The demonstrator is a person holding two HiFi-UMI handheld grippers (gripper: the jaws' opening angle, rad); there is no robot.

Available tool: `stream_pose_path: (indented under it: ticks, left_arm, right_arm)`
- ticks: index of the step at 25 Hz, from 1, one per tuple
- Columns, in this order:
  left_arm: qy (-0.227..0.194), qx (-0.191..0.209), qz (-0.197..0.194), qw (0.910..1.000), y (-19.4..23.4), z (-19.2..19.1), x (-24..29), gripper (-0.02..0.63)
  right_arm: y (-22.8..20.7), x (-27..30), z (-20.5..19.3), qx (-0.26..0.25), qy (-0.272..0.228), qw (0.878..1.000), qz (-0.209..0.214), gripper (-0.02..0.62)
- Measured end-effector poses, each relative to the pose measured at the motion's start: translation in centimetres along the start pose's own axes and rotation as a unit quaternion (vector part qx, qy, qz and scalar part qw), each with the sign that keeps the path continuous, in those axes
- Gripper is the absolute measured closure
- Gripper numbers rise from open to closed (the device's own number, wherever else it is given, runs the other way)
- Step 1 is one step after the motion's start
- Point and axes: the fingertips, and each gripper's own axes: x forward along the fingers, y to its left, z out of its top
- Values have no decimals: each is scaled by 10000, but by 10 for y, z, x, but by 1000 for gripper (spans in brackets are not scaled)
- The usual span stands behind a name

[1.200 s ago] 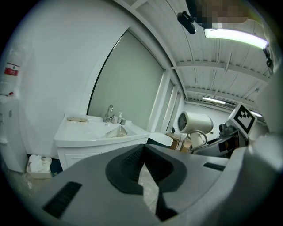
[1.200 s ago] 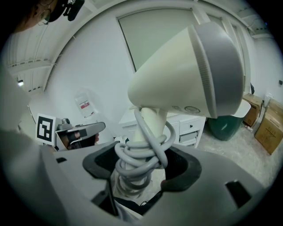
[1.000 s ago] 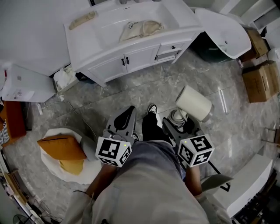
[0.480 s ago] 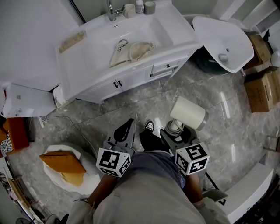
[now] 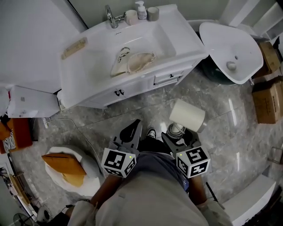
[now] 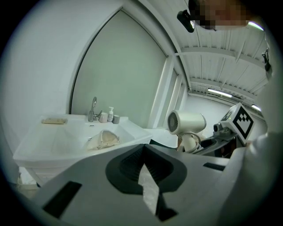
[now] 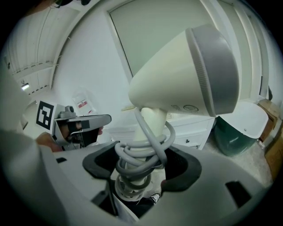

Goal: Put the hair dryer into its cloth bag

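The cream cloth bag (image 5: 131, 62) lies crumpled in the white sink basin (image 5: 99, 53); in the left gripper view the bag (image 6: 104, 139) shows beyond my jaws. My right gripper (image 5: 179, 132) is shut on the handle of the cream hair dryer (image 5: 187, 115), whose grey cord is coiled round that handle (image 7: 141, 154). The dryer's body (image 7: 185, 79) stands above the right gripper (image 7: 139, 176). My left gripper (image 5: 134, 128) is shut with nothing in it, jaws together (image 6: 143, 165), beside the right one over the floor in front of the vanity.
A faucet (image 5: 110, 15), a pump bottle (image 5: 141, 9) and cups stand at the sink's back. A white basin-shaped piece (image 5: 230, 44) over a dark green bin sits right of the vanity. Cardboard boxes (image 5: 267, 103) are at far right. An orange pad (image 5: 64, 163) lies on a white stool at left.
The vanity and sink have drawn nearer in the head view as both grippers moved forward toward it. The right gripper kept hold of the dryer; the left stayed shut.
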Motion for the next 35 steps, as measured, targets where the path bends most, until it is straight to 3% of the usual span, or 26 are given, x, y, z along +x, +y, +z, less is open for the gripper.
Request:
stream_pose_path:
  ticks: [12, 20, 27, 35]
  left_arm:
    - [-100, -84, 146, 9998, 36, 18, 30, 601]
    - [-67, 90, -7, 9999, 52, 35, 76, 601]
    - [-57, 134, 229, 9996, 98, 57, 102, 601]
    - [-24, 256, 149, 9996, 141, 85, 138, 600]
  right_arm:
    - [-16, 25, 18, -116, 148, 9998, 20, 291]
    - [-35, 56, 57, -235, 180, 9996, -1, 291]
    - [-48, 86, 93, -264, 190, 9995, 6, 291]
    - [-61, 120, 138, -275, 197, 9994, -68, 291]
